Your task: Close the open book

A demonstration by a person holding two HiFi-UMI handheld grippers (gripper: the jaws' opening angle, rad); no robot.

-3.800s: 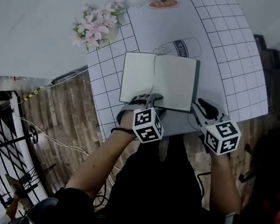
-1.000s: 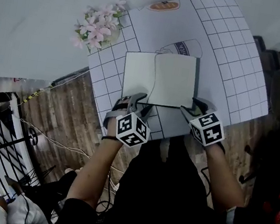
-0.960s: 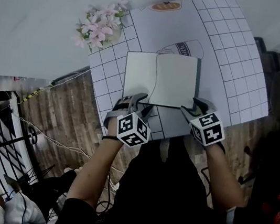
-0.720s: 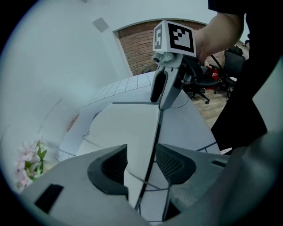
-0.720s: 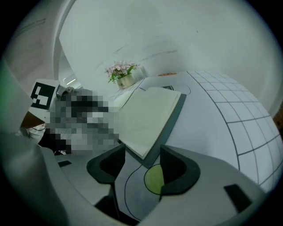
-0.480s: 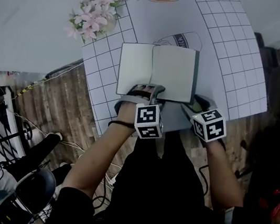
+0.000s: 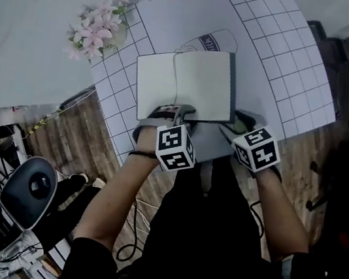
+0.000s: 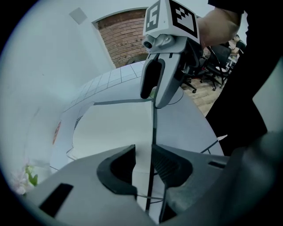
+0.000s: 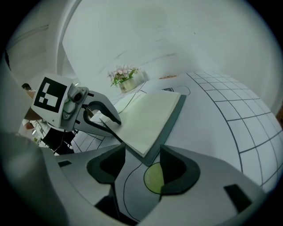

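The open book (image 7: 184,84) lies flat with blank cream pages up on a white grid mat (image 7: 276,46). My left gripper (image 7: 174,110) stands at the middle of the book's near edge, pointing steeply down. Its jaws have just been closing. In the left gripper view (image 8: 143,163) that dark edge of the book (image 8: 115,128) runs between them, with a gap showing on the page side. My right gripper (image 7: 237,123) is open at the book's near right corner. In the right gripper view (image 9: 143,165) the corner of the book (image 9: 148,114) lies just beyond the jaws, above a printed green dot (image 9: 154,178).
A pot of pink flowers (image 7: 95,29) stands at the mat's far left corner. The table's near edge runs just behind both grippers, with wooden floor below. A grey rounded machine (image 7: 27,190) sits on the floor at the lower left. Office chairs (image 8: 216,75) stand beyond the table.
My left gripper has slid right along the near edge, from below the left page to the middle of the book. The right gripper has stayed at the corner. The book lies as before.
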